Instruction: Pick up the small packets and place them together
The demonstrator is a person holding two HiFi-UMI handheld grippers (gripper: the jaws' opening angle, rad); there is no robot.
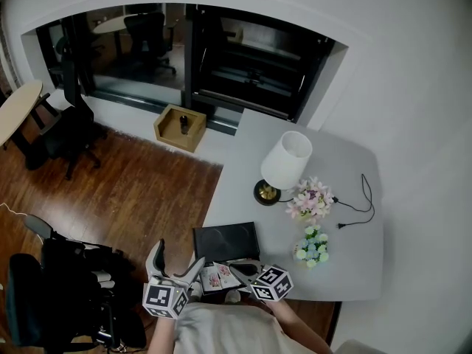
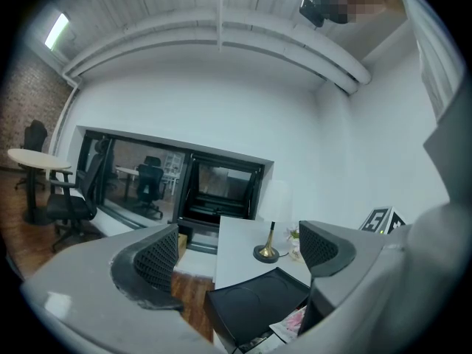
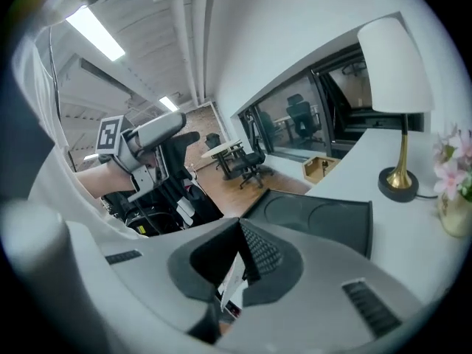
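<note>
Room light is dim and even. Ceiling strip lights (image 3: 96, 34) glare; both gripper views warp toward dark, blurred edges.

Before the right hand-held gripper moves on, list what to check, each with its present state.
1. Right hand-held gripper shut on a small packet: ok, the pads pinch its thin edge.
2. Left hand-held gripper open and empty: ok.
3. Black tray empty: ok, nothing lies in it.
4. Other packets on the table: ok, they lie by the tray's near edge, between the two grippers.
5. Count of packets there: cannot tell, the grippers cover part of them.
6. Lamp away from the packets: ok, it stands beyond the tray.
</note>
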